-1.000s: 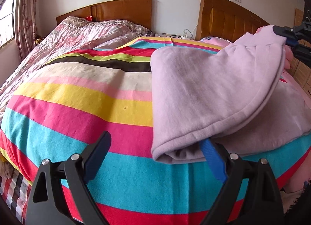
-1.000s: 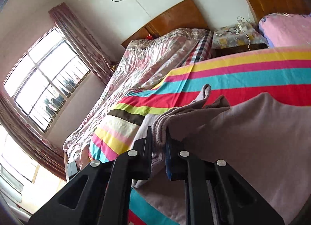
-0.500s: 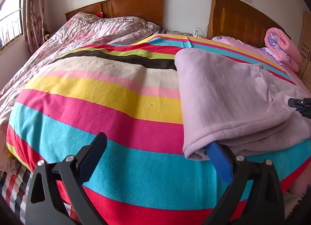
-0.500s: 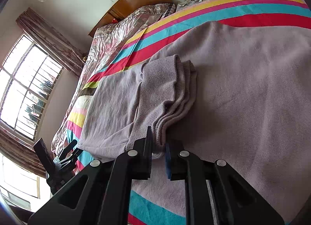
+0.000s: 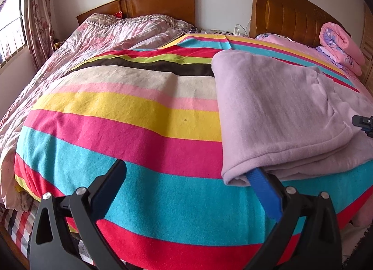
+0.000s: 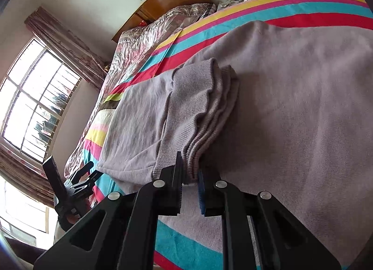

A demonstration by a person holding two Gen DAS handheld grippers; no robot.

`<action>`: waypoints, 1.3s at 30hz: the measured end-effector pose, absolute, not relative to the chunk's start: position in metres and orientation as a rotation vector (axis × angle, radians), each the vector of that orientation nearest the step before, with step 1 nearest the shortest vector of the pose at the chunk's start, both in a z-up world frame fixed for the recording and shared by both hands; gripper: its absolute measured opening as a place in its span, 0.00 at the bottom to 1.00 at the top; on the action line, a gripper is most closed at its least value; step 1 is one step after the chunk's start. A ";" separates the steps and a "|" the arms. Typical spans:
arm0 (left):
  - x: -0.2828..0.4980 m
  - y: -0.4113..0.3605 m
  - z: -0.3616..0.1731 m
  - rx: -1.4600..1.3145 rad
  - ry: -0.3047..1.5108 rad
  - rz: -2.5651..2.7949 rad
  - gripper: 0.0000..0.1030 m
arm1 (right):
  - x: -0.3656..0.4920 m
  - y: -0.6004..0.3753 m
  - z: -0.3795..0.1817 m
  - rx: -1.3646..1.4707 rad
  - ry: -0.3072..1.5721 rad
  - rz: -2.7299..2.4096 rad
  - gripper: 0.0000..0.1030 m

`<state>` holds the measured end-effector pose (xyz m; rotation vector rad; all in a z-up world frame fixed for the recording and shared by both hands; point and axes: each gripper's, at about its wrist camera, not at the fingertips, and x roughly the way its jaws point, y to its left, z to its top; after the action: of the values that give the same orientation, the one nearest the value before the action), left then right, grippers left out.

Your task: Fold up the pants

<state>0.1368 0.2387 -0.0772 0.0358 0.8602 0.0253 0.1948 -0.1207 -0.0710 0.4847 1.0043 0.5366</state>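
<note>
Pants [image 5: 275,111], lilac fleece, lie folded over on the right of my striped blanket [image 5: 130,116], layers stacked at the near edge. My left claw [image 5: 186,176] gapes wide, its blue finger [image 5: 263,188] tucked under the fold's corner; a second ago the top layer hung lifted, and now it lies flat. From my right wrist, the ribbed cuffs [image 6: 207,118] sit piled on the pants [image 6: 303,106]. My right claw [image 6: 190,181] has parted narrowly around the cuff edge, where half a second ago it pinched tighter.
</note>
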 end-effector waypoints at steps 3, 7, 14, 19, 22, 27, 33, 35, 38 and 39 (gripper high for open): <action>0.133 0.232 -0.075 0.134 0.922 -0.016 0.99 | 0.192 -0.126 -0.082 0.499 1.033 0.535 0.14; 0.130 0.231 -0.049 0.194 0.903 -0.021 0.99 | 0.187 -0.126 -0.083 0.420 1.036 0.551 0.17; 0.185 0.191 0.027 0.055 0.634 -0.131 0.99 | 0.190 -0.109 -0.043 0.133 0.875 0.437 0.43; 0.265 0.135 0.007 0.136 0.681 -0.204 0.99 | 0.196 -0.058 -0.030 -0.114 0.779 0.488 0.54; 0.296 0.122 -0.031 0.160 0.772 -0.190 0.99 | 0.195 -0.037 -0.050 -0.232 0.820 0.518 0.54; 0.309 0.132 -0.073 0.117 0.850 -0.177 0.99 | 0.184 -0.049 -0.070 -0.204 0.859 0.563 0.56; 0.306 0.125 -0.077 0.153 0.832 -0.164 0.99 | 0.210 -0.069 -0.035 -0.154 0.821 0.536 0.57; 0.306 0.128 -0.076 0.139 0.828 -0.162 0.99 | 0.226 -0.068 -0.032 -0.146 0.792 0.535 0.58; 0.305 0.130 -0.074 0.133 0.823 -0.154 0.99 | 0.252 -0.056 -0.055 -0.217 0.872 0.553 0.60; 0.304 0.129 -0.074 0.135 0.821 -0.152 0.99 | 0.258 -0.055 -0.063 -0.218 0.907 0.567 0.62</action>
<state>0.3042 0.1295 -0.0741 0.1353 0.8209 -0.1523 0.2578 -0.0547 -0.0631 -0.2181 0.9071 0.5667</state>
